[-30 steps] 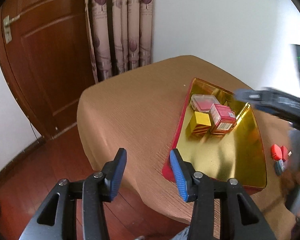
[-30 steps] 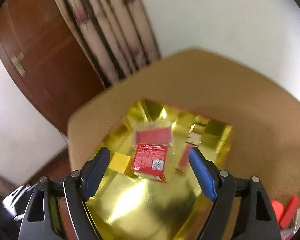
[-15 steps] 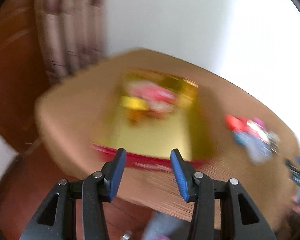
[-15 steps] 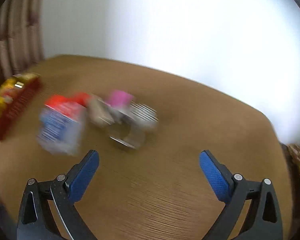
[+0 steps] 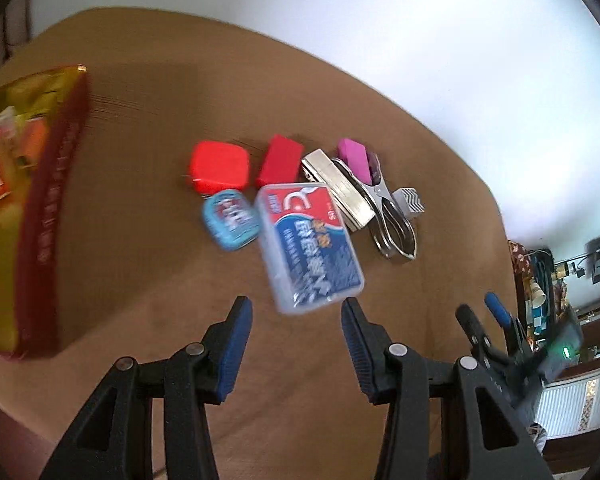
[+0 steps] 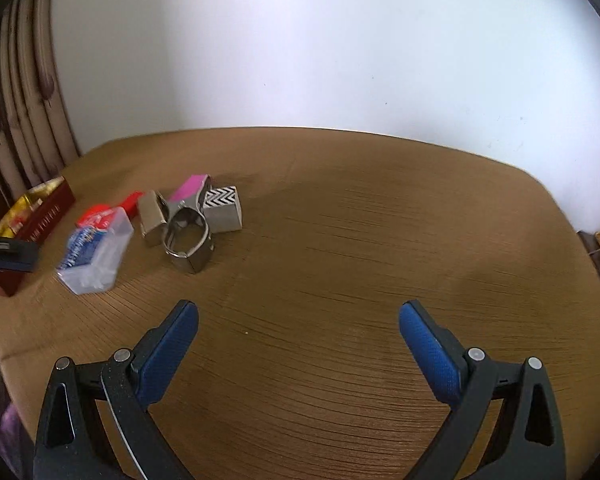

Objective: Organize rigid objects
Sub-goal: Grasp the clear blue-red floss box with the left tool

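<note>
Now the round table under its ribbed brown cloth (image 6: 360, 240) fills both views, and the gold-lined red tray (image 5: 40, 240) at the left edge of the left wrist view already holds a few boxes, blurred there. So the step in hand looks like the reach for the next piece from the loose cluster at mid-frame. Largest of these is the clear plastic box with a blue and red label (image 5: 310, 248), lying just ahead of the left gripper (image 5: 296, 344), whose jaws stand part open with nothing between them. The right gripper (image 6: 298, 344) has just been opening and now gapes wide and empty over bare cloth, well apart from the cluster. Behind the clear box sit a red rounded case (image 5: 219, 166), a red block (image 5: 280, 162), a silver bar (image 5: 338, 190), a metal spring clip (image 5: 392, 220), a pink block (image 5: 354, 160), a chevron-patterned box (image 6: 224, 208) and a small blue oval tin (image 5: 231, 219) touching the clear box's side. The next move probably calls for a wider opening and straddling the clear box without nudging the tin or the silver bar crowding its sides.
</note>
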{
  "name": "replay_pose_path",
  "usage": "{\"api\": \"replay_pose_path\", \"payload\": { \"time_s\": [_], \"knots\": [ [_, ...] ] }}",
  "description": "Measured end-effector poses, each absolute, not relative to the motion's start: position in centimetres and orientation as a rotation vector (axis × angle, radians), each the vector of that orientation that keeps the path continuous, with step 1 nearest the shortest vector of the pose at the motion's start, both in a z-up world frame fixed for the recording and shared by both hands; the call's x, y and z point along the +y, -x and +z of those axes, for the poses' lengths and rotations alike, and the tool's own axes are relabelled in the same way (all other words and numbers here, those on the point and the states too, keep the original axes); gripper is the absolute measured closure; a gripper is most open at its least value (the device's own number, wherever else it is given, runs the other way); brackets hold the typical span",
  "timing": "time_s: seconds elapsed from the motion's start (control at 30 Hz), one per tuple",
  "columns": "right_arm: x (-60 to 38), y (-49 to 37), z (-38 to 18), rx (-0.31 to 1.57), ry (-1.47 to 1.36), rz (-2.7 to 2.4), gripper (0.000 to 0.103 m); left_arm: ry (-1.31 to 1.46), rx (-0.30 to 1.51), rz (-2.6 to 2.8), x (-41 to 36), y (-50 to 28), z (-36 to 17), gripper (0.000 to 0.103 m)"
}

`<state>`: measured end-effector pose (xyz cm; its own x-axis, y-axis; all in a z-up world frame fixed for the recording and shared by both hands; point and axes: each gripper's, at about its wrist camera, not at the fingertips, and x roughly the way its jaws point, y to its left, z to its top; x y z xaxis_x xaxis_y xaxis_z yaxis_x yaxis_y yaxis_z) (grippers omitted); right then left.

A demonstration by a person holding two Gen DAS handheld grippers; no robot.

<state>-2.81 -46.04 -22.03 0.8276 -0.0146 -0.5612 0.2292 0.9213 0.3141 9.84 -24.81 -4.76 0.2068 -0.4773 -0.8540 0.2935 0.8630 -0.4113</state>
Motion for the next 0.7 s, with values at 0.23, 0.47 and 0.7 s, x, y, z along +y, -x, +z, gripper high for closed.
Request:
{"api": "replay_pose_path", "payload": {
  "time_s": [0.23, 0.47, 0.7],
  "knots": [
    [-46.1, 2.9, -22.2, 0.545, -0.408, -0.075, 0.003, 0.112, 1.333, -0.486, -28.6, -12.2, -6.5, 0.055],
    [-46.2, 3.4, -22.1, 0.519, -0.432, -0.04, 0.003, 0.09, 1.341, -0.419, -30.2, -13.7, -6.6, 0.045],
    [-46.2, 3.5, -22.1, 0.511, -0.439, -0.02, 0.003, 0.041, 1.364, -0.448, -32.1, -14.0, -6.7, 0.044]
  ]
}}
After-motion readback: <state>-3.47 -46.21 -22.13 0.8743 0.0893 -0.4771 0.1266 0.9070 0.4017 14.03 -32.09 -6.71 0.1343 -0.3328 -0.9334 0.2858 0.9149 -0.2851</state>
